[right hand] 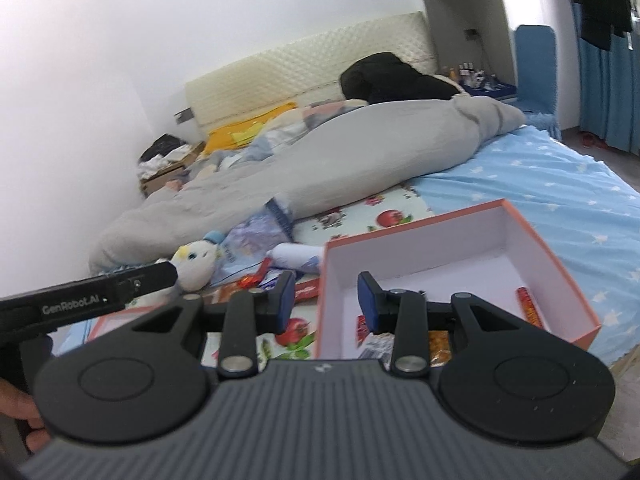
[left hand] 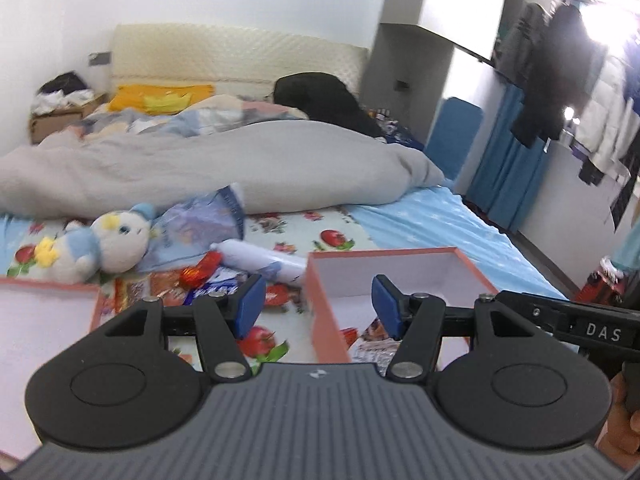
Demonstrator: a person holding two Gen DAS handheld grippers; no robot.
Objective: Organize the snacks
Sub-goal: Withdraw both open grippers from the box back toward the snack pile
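Near the bed's foot edge, on the fruit-print sheet [right hand: 384, 210], stands the open pink-rimmed box [right hand: 516, 216], and a few wrapped snacks already lie on its floor: a red stick [right hand: 529, 307] by the right wall, more packets [right hand: 374, 346] at the near wall. It reads as the sorting bin, set within easy reach. The loose snack pile [left hand: 200, 276] sits left of the box, between it and a second pink-rimmed tray [left hand: 52, 292] at the left, with a white roll [left hand: 264, 258] and a plush toy [left hand: 116, 244] just behind. Both tools are up off the sheet with nothing between the pads: the left tool [left hand: 318, 304] has its jaws well apart, straddling the box's left wall in its own view; the right tool [right hand: 326, 300] has its jaws only partly apart and is likewise empty. That looks like a pause between picks. Open room lies in the box's far half and on the blue star sheet [right hand: 560, 184] to the right; the grey duvet [left hand: 200, 164] closes off the back, and the box's right corner sits near the mattress edge.
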